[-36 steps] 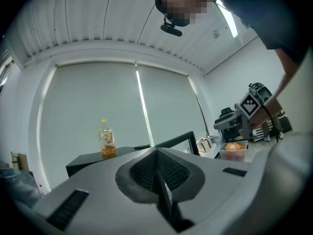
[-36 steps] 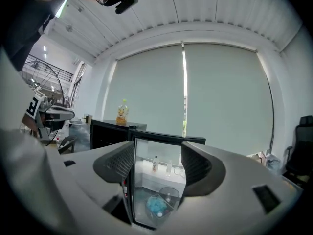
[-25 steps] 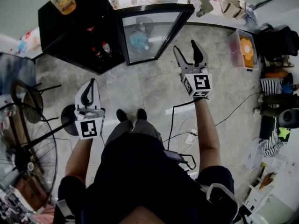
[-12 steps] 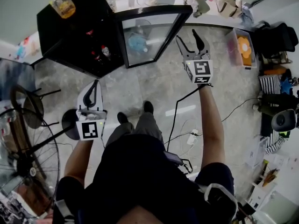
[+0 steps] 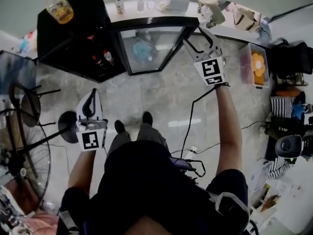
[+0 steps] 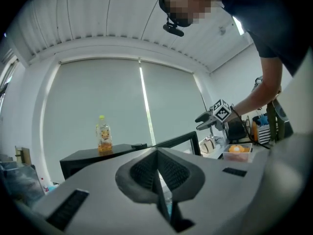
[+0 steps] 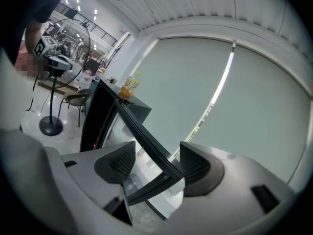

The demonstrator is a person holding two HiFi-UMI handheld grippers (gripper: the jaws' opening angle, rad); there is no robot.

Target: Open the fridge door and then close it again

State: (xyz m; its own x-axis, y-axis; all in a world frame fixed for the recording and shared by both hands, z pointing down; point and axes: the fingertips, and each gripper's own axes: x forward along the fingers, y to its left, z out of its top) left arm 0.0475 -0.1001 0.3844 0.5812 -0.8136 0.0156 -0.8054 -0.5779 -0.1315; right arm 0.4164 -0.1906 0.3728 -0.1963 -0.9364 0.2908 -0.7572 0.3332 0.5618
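Note:
A small black fridge (image 5: 73,38) stands ahead at the left, an orange-drink bottle (image 5: 58,6) on top. Its glass door (image 5: 151,22) is swung wide open toward me. My right gripper (image 5: 198,37) is at the door's free edge, open, with the door's frame corner (image 7: 142,136) passing between the jaws; the pads (image 7: 195,163) stand apart from it. My left gripper (image 5: 91,99) is shut and empty, held low at the left, away from the fridge. In the left gripper view the fridge (image 6: 93,158) and door (image 6: 181,142) lie beyond the shut gripper (image 6: 157,173).
A floor fan (image 5: 24,146) and its round base (image 5: 68,126) stand at the left. A cable (image 5: 190,121) runs over the floor by my feet. A clear box with an orange thing (image 5: 257,58) and piled clutter line the right side; bags sit on the ledge behind.
My right gripper has moved forward and rolled, reaching the open door's free edge so the frame now lies between its jaws. I stepped forward; the left gripper shifted slightly. The door still stands open.

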